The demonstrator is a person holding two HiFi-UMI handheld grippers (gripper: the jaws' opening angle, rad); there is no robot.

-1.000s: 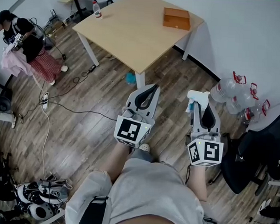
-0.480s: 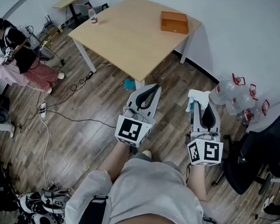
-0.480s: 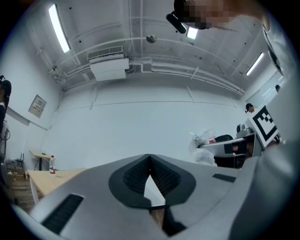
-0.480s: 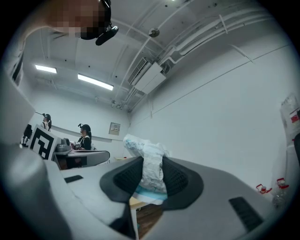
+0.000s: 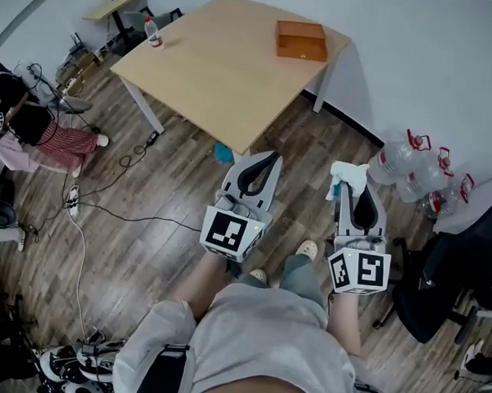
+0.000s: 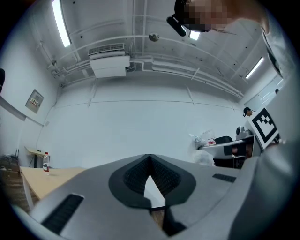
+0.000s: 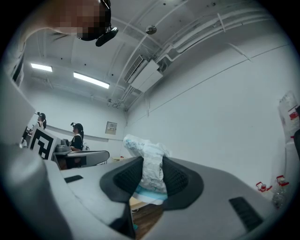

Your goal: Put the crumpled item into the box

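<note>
Over the last second little changed at the tools, and most of the change was in the carrier's position relative to the light wooden table (image 5: pixel 212 73). A pale shoe (image 5: pixel 307 250) had swung forward beneath the grippers, where before only the toe of the other foot showed. The table's near corner sat a little closer to the grippers than before. I took this as a walking step toward the table, so the task was in its carrying stage and not yet at placement.

The right gripper (image 5: pixel 352 186) kept its jaws closed on the white, blue-edged crumpled item (image 7: pixel 147 165). The pads pressed both its sides, and its top bulged out above the jaws. The grip had not shifted, and the crumpled item hung over the wooden floor, short of the table's near edge.

The left gripper (image 6: pixel 150 158) stayed empty, its jaw tips touching with nothing between them, and it too was short of the table.

The flat brown wooden box (image 5: pixel 302 40) lay at the table's far corner by the wall, well apart from the crumpled item. A clear plastic bottle (image 5: pixel 152 32) stood at the table's opposite far corner. Several more steps and a reach across the tabletop seemed to remain.
</note>
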